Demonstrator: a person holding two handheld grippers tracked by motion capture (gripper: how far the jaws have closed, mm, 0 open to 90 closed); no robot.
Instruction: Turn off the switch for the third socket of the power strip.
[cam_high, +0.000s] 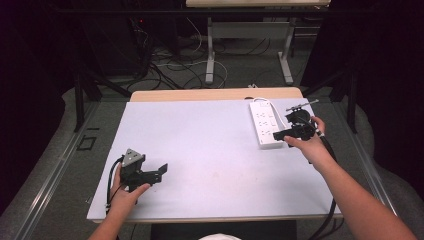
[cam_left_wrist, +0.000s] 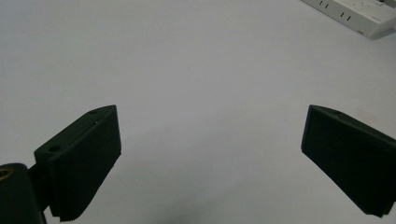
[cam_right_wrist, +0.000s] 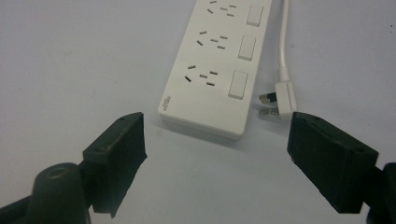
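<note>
I've got the right gripper (cam_high: 279, 135) hovering at the near end of the white power strip (cam_high: 265, 123), over on the far right side of the table (cam_high: 200, 150). In the right gripper view its jaws stand wide apart with nothing between them, released, and the strip's (cam_right_wrist: 212, 70) short end sits just beyond the gap. I can count three socket groups there, each with a rocker switch beside it. The strip's own white plug (cam_right_wrist: 279, 99) lies on the tabletop just beside that end, pins showing, its white cord (cam_right_wrist: 283, 32) running back along the strip's side. The plug is close to the right-hand jaw but apart from it.

My left gripper (cam_high: 161, 171) rests low over the near left part of the table, well apart from the strip. Its jaws are spread wide too, holding nothing, with bare white tabletop between them in the left gripper view. A corner of the strip (cam_left_wrist: 359, 16) peeks in at the top right of that view.
</note>
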